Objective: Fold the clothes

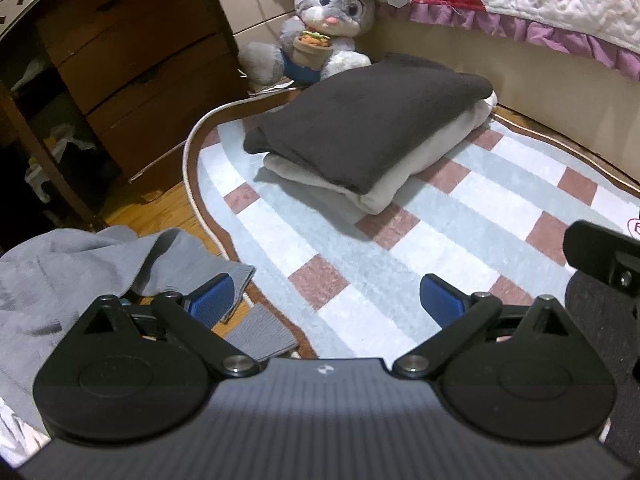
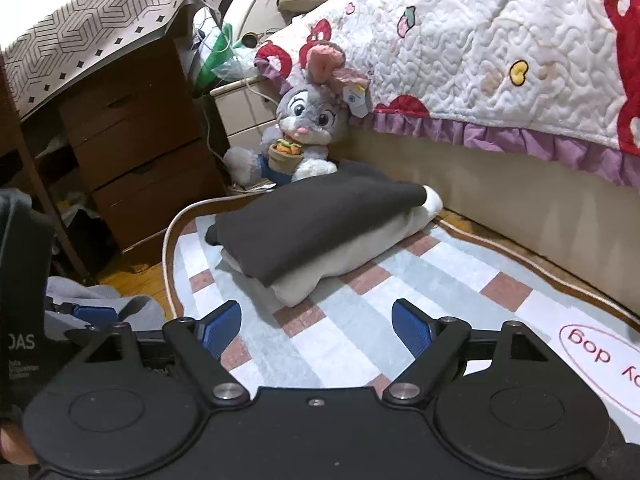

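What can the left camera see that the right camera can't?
Only the left wrist view shows the grey garment's ribbed cuffs by the left gripper, which is open.

Only the right wrist view shows the writing on the rug and the patterned cloth on the drawers. The right gripper is open too.

Both show the folded pile, the bunny and the quilt.

Checked rug point(image 1: 420, 240) over wooden floor point(image 1: 160, 212). On rug, far: folded dark garment point(image 1: 360, 128) stacked atop folded cream garment point(image 1: 400, 184). Near left: crumpled grey garment point(image 1: 80, 272), straddling floor and rug edge. Plush rabbit point(image 1: 320, 28) on floor beyond rug.
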The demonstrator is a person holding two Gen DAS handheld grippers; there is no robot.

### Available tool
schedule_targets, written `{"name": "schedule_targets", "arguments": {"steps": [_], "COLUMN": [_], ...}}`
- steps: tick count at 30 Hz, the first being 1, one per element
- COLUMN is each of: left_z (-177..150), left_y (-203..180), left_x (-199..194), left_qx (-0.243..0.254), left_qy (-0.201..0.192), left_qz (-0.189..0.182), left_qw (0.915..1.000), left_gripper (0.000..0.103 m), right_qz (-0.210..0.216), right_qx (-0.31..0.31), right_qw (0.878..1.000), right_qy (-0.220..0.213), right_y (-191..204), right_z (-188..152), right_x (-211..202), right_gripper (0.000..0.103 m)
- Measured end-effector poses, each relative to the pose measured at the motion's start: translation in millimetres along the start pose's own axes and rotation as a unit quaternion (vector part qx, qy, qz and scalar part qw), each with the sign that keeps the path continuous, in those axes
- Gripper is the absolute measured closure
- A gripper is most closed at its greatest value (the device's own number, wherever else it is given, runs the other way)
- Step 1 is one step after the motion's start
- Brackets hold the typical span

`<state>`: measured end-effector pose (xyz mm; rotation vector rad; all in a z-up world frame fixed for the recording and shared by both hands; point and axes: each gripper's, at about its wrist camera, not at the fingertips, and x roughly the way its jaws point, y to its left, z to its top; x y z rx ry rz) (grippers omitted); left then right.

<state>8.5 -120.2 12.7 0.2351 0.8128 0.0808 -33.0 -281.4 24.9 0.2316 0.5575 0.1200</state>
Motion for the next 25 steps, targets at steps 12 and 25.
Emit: {"name": "schedule_targets", "arguments": {"steps": [12, 25], "left_z": [-10, -10], "left_y": [17, 41], "left_x": [-6, -11], "left_qx": [-0.002, -0.008], "left_qy": [0.007, 0.0], "left_qz": [-0.012, -0.021], "left_qw": [0.9999, 0.9998], "left_gripper": [0.002, 0.002], "right_qz": [-0.02, -0.029], "right_qx": [-0.01, -0.038], "right_qw": [0.999, 0.999], "right_qy": [0.031, 0.027], "right_y": [14, 29], "right_z": [-5, 0], "right_x": [4, -6], "right_gripper": [0.017, 0.017]}}
